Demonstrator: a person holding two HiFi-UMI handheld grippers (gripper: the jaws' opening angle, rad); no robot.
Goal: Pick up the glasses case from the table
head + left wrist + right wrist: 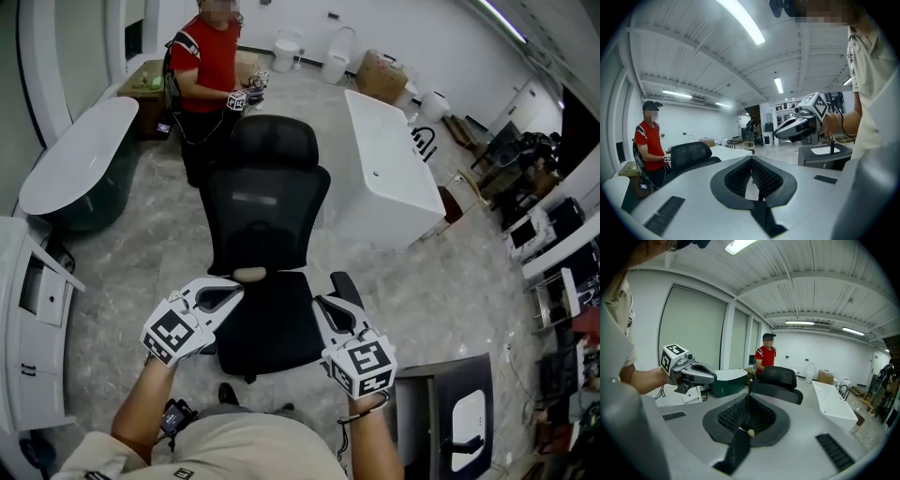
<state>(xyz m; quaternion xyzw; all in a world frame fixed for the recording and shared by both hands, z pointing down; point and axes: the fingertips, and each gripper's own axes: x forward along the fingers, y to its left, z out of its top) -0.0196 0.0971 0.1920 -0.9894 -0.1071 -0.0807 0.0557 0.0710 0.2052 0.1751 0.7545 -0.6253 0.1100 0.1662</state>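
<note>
Glasses case is not surely in view, and no tabletop bearing it shows. A pale oblong thing (pixel 248 274), perhaps the case, lies crosswise at the back of the black chair's (pixel 272 328) seat, just ahead of the left tool (pixel 238 288). The right tool (pixel 318 301) is farther. Both tools have jaws together, holding nothing.

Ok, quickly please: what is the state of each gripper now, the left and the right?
Left gripper: closed, holding nothing.
Right gripper: closed, holding nothing.
</note>
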